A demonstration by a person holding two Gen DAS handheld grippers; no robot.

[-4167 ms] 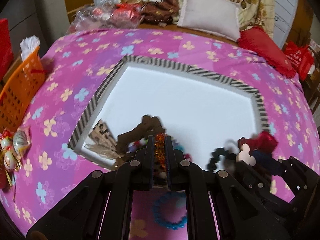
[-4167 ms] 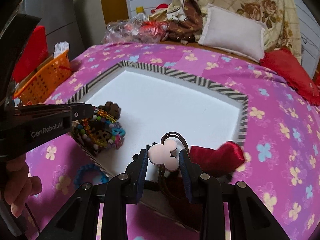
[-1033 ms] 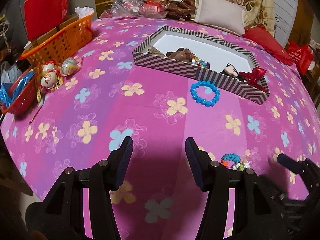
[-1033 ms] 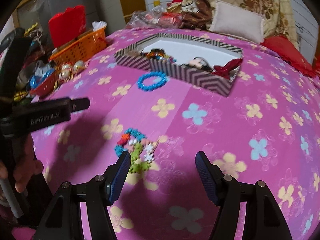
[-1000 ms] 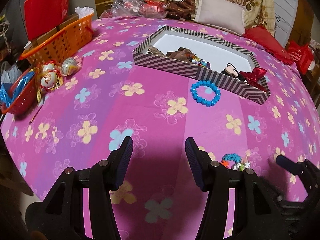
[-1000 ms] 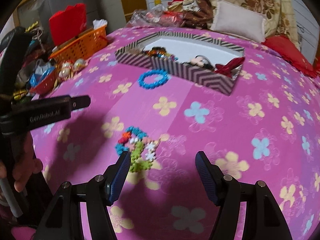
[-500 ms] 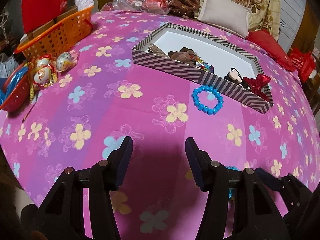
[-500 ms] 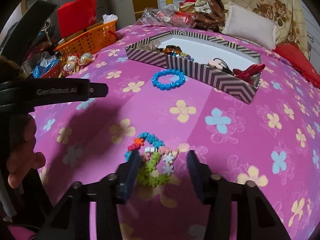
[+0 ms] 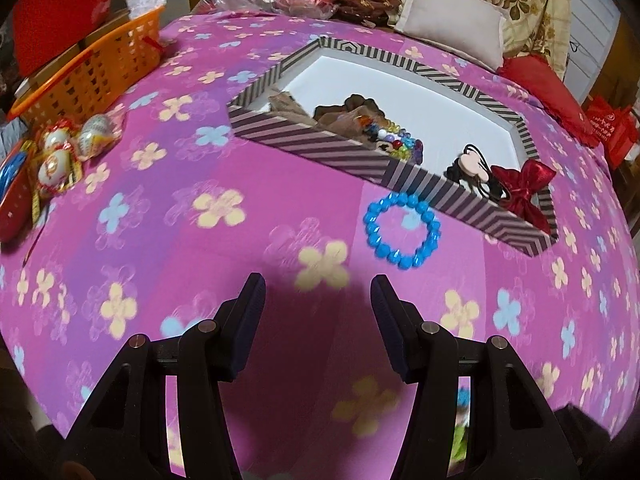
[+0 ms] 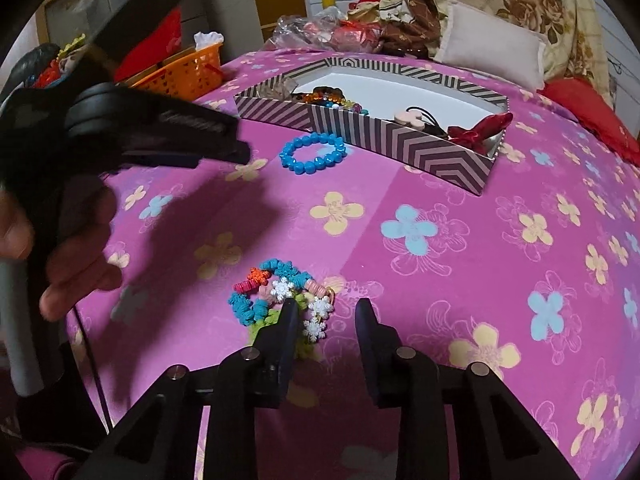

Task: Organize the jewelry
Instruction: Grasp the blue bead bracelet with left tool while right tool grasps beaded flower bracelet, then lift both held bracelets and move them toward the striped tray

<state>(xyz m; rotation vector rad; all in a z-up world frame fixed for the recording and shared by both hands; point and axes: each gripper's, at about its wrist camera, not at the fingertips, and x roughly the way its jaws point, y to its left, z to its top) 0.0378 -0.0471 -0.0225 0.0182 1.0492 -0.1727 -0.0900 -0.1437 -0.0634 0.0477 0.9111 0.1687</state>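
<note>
A striped box with a white inside holds beaded bracelets, a mouse-shaped hair tie and a red bow. A blue bead bracelet lies on the pink flowered cloth just in front of the box. A pile of colourful flower hair ties lies nearer. My left gripper is open and empty, short of the blue bracelet. My right gripper is open, its left finger over the edge of the hair ties.
An orange basket stands at the left with wrapped eggs and a red bowl beside it. Pillows, a red cushion and clothes lie behind the box. The left gripper and hand fill the left of the right wrist view.
Both grippers, earlier shut on jewelry over the box, are now open and empty. The left has moved toward the blue bracelet; the right has narrowed and come down to the hair ties.
</note>
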